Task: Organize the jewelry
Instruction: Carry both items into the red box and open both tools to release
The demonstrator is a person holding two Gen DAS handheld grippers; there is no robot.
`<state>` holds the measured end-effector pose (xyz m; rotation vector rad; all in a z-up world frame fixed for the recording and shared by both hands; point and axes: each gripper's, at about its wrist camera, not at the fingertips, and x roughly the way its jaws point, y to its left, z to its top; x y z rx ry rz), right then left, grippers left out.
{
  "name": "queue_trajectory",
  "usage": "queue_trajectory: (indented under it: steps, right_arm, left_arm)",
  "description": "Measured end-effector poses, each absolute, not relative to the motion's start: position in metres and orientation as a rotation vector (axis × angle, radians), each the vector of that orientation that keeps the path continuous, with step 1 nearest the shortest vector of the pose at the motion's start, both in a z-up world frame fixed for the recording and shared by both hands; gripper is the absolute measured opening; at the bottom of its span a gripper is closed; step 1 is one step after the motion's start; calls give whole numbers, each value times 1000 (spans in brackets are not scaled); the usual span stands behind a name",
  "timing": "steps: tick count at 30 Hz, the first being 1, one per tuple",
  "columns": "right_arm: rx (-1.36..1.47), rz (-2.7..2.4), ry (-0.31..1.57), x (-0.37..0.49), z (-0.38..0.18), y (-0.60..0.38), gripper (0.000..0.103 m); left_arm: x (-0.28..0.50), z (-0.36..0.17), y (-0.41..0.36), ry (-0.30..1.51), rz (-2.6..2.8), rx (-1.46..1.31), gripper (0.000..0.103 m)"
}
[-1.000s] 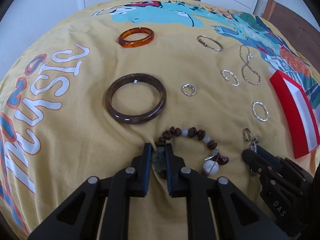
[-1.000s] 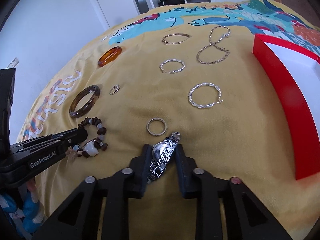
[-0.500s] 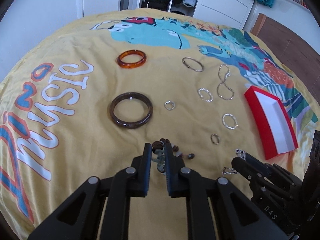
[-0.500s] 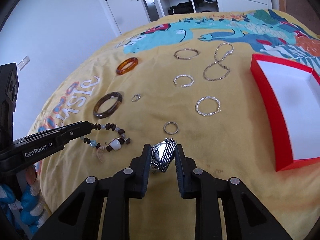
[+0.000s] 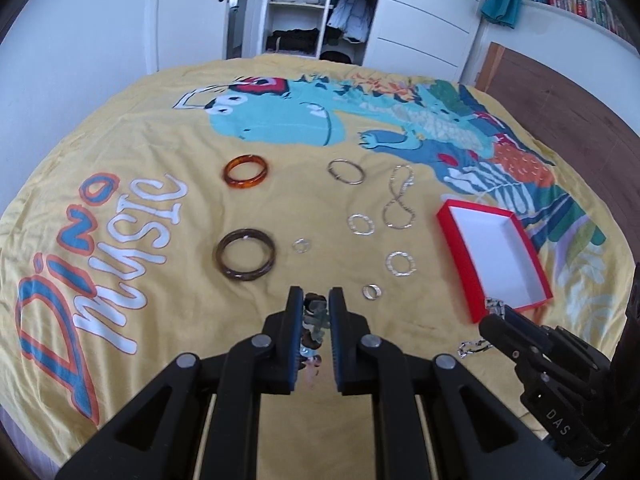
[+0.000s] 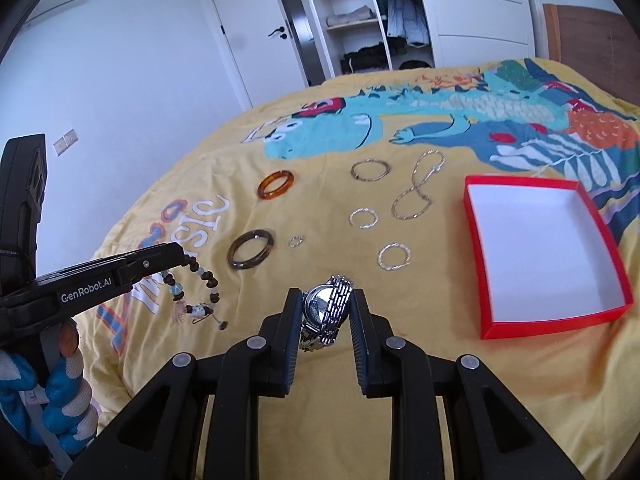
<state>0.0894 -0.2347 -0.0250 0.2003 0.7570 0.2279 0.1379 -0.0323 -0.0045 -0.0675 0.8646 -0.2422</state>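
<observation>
My left gripper [image 5: 316, 300] is shut on a beaded bracelet [image 5: 314, 320] of brown and pale beads, which hangs from it above the bed [image 6: 200, 288]. My right gripper [image 6: 324, 300] is shut on a silver metal watch [image 6: 326, 306], also lifted off the cover. The right gripper shows at the left wrist view's lower right [image 5: 496, 318], the watch band dangling below it. An open red box [image 6: 540, 248] with a white inside lies to the right [image 5: 492, 256]. On the yellow cover lie an amber bangle [image 5: 245, 171], a dark brown bangle [image 5: 245, 254], silver hoops, a small ring [image 5: 372, 291] and a chain [image 5: 398, 200].
The yellow dinosaur bedcover [image 5: 140, 208] spreads over the whole bed. Beyond it stand a white door [image 6: 256, 40], an open wardrobe [image 5: 304, 8] with clothes and a wooden headboard [image 5: 560, 92]. A blue and white rope-like thing [image 6: 60, 392] hangs at the right wrist view's lower left.
Both grippers rose from the cover, one carrying the beaded bracelet and the other the watch. The jewelry on the bed looks smaller and the red box has come fully into view.
</observation>
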Motion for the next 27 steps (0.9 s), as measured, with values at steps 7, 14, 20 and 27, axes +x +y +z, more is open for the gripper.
queue_trajectory:
  steps: [7, 14, 20, 27]
  right_arm:
    - [207, 146, 728, 75, -4, -289, 23]
    - [202, 7, 709, 88, 8, -373, 24]
    - [199, -74, 734, 116, -11, -432, 24]
    - [209, -105, 840, 149, -73, -465, 24]
  left_arm:
    - [137, 25, -98, 850, -368, -39, 12]
    - [163, 47, -197, 827, -502, 1, 12]
    - [196, 22, -273, 866, -566, 37, 12]
    - [214, -61, -316, 1003, -567, 118, 12]
